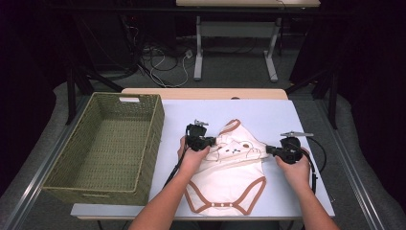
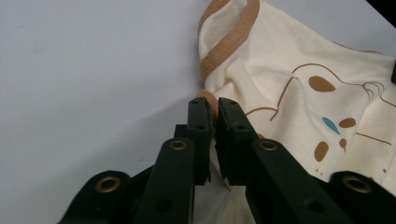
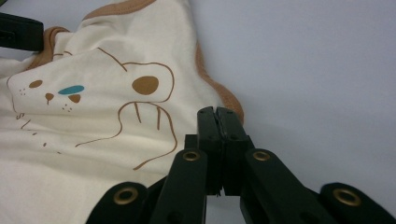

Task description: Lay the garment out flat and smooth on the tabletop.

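With the left claw (image 2: 211, 112) and right claw (image 3: 216, 120) each clenched on the baby bodysuit's (image 1: 230, 179) opposite sides, folding is judged underway, and a joint lift toward the worktop's (image 1: 268, 115) near edge is called for.

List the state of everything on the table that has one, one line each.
Bodysuit: lying on the table, top part folded down over its middle, crotch snaps fastened.
Basket: upright, empty.
Left gripper: shut on the bodysuit's brown-trimmed edge.
Right gripper: shut on the bodysuit's edge at the other side.
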The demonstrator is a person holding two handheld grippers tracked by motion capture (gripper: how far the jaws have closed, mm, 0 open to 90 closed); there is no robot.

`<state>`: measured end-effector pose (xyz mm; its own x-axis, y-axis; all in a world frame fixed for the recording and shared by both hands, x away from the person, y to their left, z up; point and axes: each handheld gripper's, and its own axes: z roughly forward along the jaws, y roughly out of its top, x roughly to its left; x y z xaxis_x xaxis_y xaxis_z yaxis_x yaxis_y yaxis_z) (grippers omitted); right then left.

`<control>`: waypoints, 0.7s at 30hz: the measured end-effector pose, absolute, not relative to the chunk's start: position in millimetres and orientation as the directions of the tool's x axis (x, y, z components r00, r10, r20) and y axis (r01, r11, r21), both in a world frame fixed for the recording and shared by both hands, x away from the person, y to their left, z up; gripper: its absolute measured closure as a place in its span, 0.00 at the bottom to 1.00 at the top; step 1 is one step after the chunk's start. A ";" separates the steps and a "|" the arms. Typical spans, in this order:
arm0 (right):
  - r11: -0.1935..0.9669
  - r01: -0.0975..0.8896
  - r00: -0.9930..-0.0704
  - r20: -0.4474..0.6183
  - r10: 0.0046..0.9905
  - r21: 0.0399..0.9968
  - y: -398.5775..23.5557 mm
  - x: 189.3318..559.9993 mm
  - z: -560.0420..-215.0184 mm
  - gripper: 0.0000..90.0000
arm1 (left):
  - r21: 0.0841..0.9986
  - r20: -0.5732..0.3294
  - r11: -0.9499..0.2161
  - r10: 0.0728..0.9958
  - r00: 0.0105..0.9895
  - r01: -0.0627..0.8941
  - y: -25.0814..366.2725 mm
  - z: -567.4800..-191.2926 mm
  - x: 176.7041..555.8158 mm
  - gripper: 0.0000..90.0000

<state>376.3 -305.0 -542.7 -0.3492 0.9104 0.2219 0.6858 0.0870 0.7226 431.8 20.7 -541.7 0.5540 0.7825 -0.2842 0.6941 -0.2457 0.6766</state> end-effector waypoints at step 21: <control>0.080 0.682 -0.345 0.223 0.912 0.727 -304.3 375.4 -542.2 1.00 | 0.661 -0.205 -0.359 0.759 0.618 0.659 13.0 -535.4 408.3 0.64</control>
<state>375.4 -304.3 -542.2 -0.3454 0.9115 0.2233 0.6822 0.0805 0.7267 408.3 13.0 -535.4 0.6182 0.7589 -0.2048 0.6591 -0.3586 0.6610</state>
